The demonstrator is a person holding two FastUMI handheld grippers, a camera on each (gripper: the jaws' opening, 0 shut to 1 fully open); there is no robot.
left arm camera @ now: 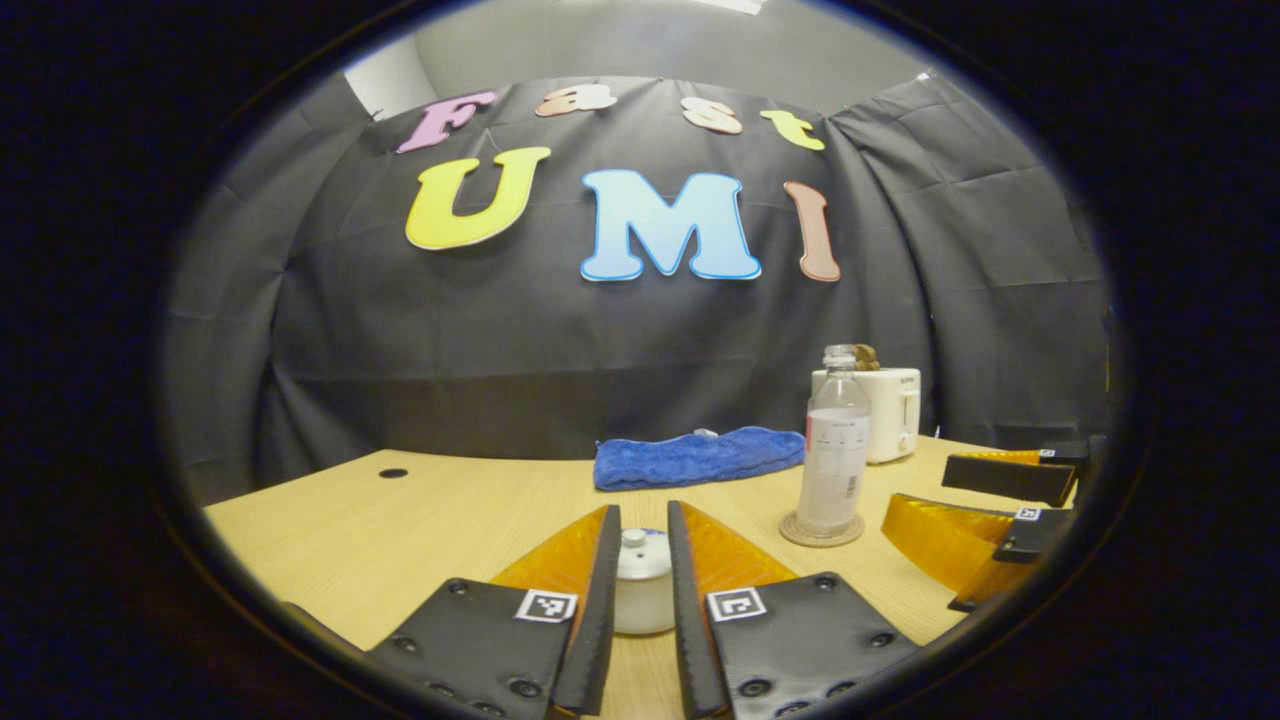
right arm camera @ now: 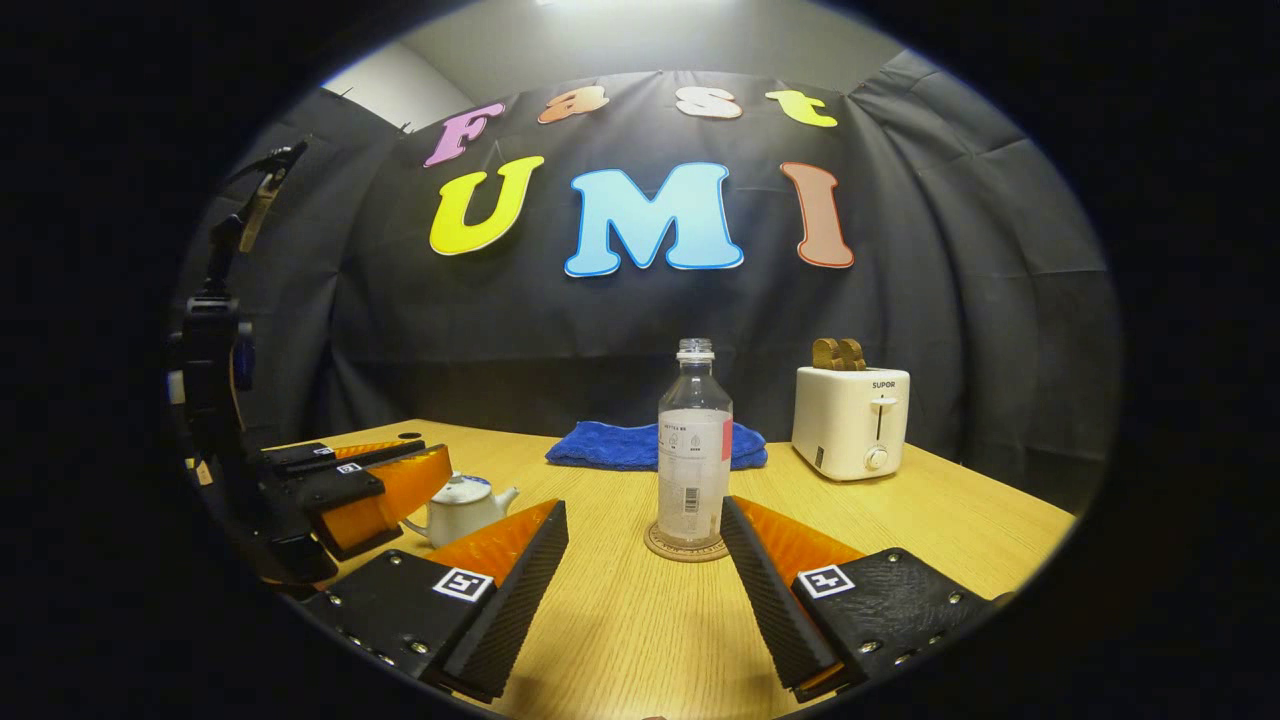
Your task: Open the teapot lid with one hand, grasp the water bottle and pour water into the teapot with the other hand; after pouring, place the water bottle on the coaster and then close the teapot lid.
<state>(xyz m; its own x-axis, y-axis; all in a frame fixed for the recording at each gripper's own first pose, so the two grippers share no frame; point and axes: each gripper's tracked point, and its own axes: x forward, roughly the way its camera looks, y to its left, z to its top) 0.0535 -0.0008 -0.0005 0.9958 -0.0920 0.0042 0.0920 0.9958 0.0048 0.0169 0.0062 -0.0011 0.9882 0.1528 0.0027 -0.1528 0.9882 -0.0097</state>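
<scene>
A small white teapot point(left arm camera: 643, 590) with its lid on stands on the wooden table, seen through the narrow gap of my left gripper point(left arm camera: 640, 512), which is open a little and touches nothing I can see. In the right gripper view the teapot point(right arm camera: 455, 515) sits just past the left gripper point(right arm camera: 440, 468). A clear, uncapped water bottle point(right arm camera: 694, 450) stands upright on a round coaster point(right arm camera: 685, 552), ahead of my right gripper point(right arm camera: 642, 510), which is wide open. In the left gripper view the bottle point(left arm camera: 835, 450) is on the coaster point(left arm camera: 821, 533), with the right gripper point(left arm camera: 915, 490) beside it.
A folded blue towel point(right arm camera: 600, 445) lies at the back of the table point(right arm camera: 640, 640). A white toaster point(right arm camera: 850, 420) holding brown slices stands back right. A small dark hole point(left arm camera: 393, 473) marks the table's far left. The black cloth wall closes the back.
</scene>
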